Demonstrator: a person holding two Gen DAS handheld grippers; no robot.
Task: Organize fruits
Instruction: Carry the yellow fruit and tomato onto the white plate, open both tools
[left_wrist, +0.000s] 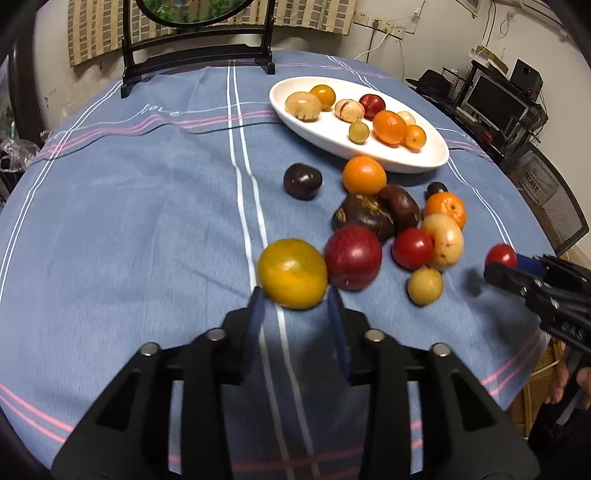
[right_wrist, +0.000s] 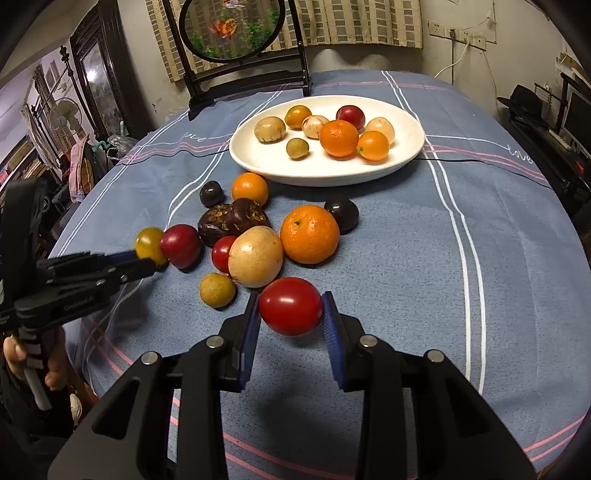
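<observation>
Red and glossy, a small tomato-like fruit (right_wrist: 290, 311) sits pinched between the blue pads of the right claw (right_wrist: 291, 314), low over the blue striped cloth at the near side of the desk (right_wrist: 498, 258). On the other side, a yellow fruit (left_wrist: 292, 273) lies between the tips of the left claw (left_wrist: 295, 301); the jaws stand close about it, but the blur there keeps me from telling whether the pads press it or merely flank it. It touches a dark red plum-like fruit (left_wrist: 352, 257). Behind these lies the loose heap: a large orange (right_wrist: 309, 234), a pale tan fruit (right_wrist: 255, 256), two dark brown wrinkled ones (right_wrist: 232, 220) and several smaller pieces, all bunched together on the cloth. Beyond the heap stands the white oval dish (right_wrist: 258, 158), already carrying eight fruits, with room along its near edge.

I judge this to be the pick-up step, about a third of the way through sorting. The next move calls for lifting each fruit clear of its neighbours, carrying it over the heap and setting it gently in a bare patch of the dish so nothing rolls.
</observation>
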